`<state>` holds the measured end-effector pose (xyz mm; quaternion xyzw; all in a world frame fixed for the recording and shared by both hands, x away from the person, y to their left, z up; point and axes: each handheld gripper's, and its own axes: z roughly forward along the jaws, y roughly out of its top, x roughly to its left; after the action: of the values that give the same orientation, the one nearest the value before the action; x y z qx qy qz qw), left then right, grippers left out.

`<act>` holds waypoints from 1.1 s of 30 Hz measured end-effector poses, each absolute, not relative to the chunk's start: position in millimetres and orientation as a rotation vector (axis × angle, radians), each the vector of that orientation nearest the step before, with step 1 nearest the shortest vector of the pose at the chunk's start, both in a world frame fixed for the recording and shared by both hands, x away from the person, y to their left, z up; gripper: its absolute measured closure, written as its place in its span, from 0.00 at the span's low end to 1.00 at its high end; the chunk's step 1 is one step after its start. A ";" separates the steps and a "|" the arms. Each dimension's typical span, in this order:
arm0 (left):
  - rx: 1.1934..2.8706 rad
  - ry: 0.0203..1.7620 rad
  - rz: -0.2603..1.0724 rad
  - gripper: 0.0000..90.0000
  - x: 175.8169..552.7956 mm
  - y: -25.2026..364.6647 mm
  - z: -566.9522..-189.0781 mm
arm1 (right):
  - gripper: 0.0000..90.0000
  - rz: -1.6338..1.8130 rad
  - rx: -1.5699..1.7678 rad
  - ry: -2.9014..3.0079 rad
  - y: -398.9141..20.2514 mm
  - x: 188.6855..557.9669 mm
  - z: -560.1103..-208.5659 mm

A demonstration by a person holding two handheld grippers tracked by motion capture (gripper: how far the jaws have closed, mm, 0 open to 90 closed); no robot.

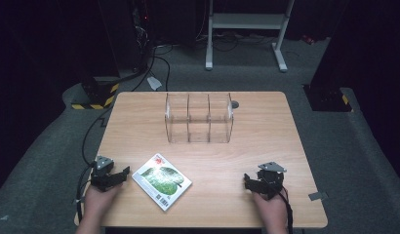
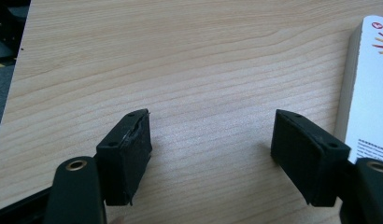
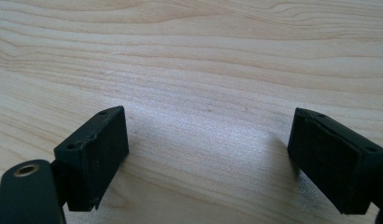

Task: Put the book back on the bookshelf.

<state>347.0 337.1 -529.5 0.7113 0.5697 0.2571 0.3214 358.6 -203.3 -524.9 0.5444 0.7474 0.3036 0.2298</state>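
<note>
- The left gripper (image 1: 121,174) is held at the near left of the table (image 1: 266,146), its jaws spread wide with only bare wood between them.
- In the left gripper view, the same gripper (image 2: 210,140) is seen low over the tabletop (image 2: 180,60), and the book (image 2: 367,88) is seen just beside the right-hand jaw (whether they touch cannot be told).
- The book (image 1: 162,181) is laid flat near the front edge, left of centre, turned at an angle to the table's sides; a green leaf picture is shown on its white cover.
- The right gripper (image 1: 248,181) is held at the near right, well apart from the book, and nothing is gripped by it.
- In the right gripper view, the gripper (image 3: 208,140) is shown with jaws apart above plain wood grain (image 3: 194,56).
- A clear rack (image 1: 199,118) with three compartments is stood upright toward the far middle of the table, well apart from both grippers and the book.
- A small grey disc (image 1: 235,104) is seen just beside the rack's far right corner.
</note>
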 end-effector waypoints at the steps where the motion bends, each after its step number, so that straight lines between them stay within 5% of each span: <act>1: 1.871 1.495 0.677 0.32 347.0 337.3 -529.4 | 0.13 0.836 1.498 2.057 -203.3 358.5 -524.9; 33: 1.878 1.489 0.664 0.38 345.2 338.5 -527.6 | 0.17 0.843 1.490 2.055 -205.3 358.0 -524.6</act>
<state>345.2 338.5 -527.6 0.7151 0.5668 0.2528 0.3215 358.0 -205.3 -524.6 0.5420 0.7473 0.3068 0.2314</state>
